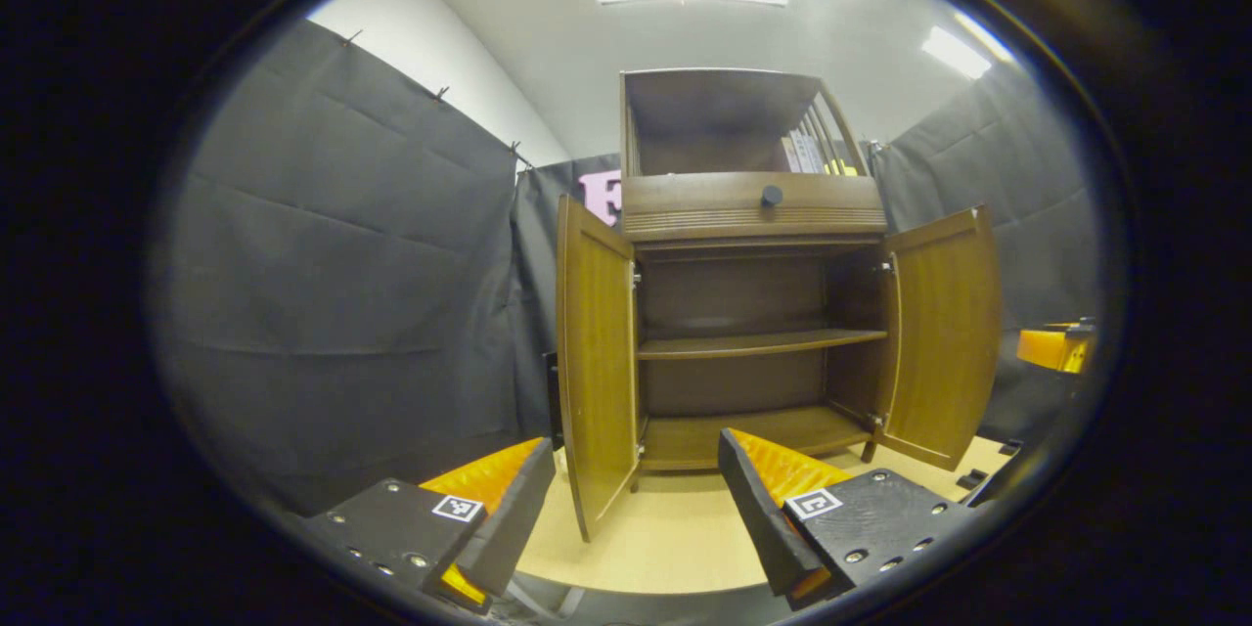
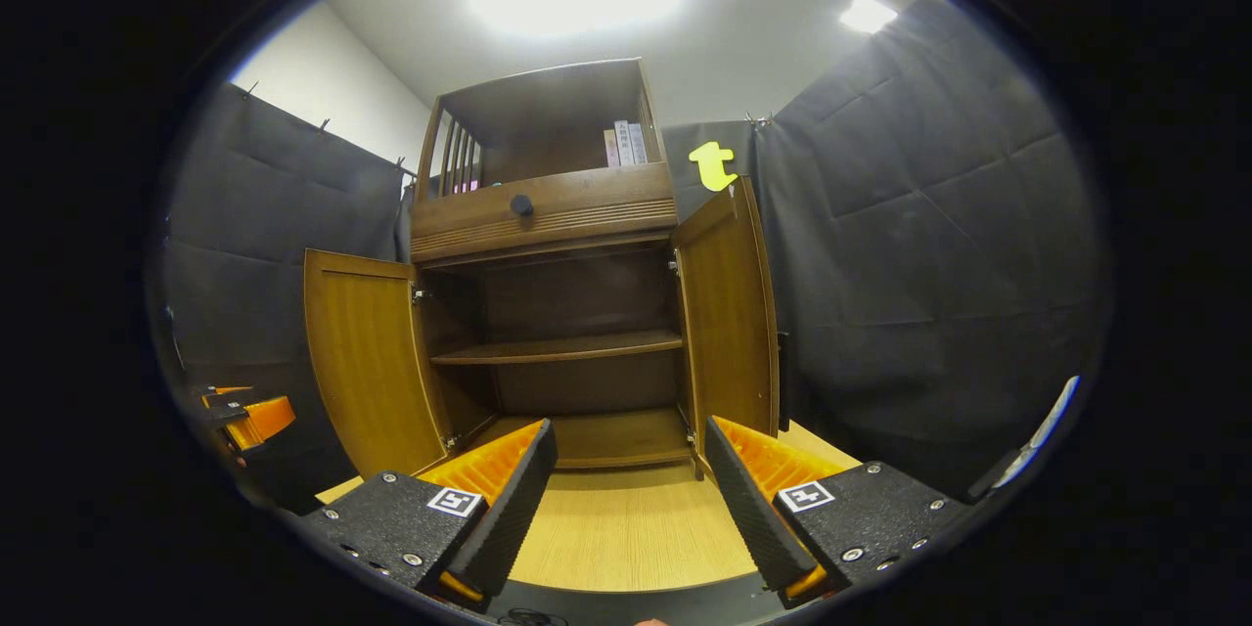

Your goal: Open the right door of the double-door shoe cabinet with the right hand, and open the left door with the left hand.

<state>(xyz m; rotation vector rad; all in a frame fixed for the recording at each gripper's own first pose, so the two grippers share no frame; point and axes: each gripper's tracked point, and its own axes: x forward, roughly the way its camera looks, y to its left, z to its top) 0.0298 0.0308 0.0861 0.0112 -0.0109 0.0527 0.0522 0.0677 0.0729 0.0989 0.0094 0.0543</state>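
Shoe cabinet (image 1: 753,313) stands on a pale wooden floor (image 1: 675,528) against the black cloth wall, straight ahead of both grippers, with both of its lower doors swung wide open. In the left gripper view the left door (image 1: 595,362) stands edge-on just beyond the left gripper (image 1: 636,499), while the right door (image 1: 939,333) is folded out toward the far side. In the right gripper view the right door (image 2: 729,313) stands close ahead and the left door (image 2: 370,362) opens away to the far side. Inside, a single shelf (image 2: 558,347) crosses the dark compartment above the bottom board. Above the doors a drawer front carries a round dark knob (image 1: 772,196), and an open upper compartment holds a few books (image 2: 624,143). The left gripper has its fingers spread apart and holds nothing, clear of the door. The right gripper (image 2: 631,469) likewise has its fingers parted and empty, short of the cabinet. Each gripper also appears small and orange at the edge of the other's view.
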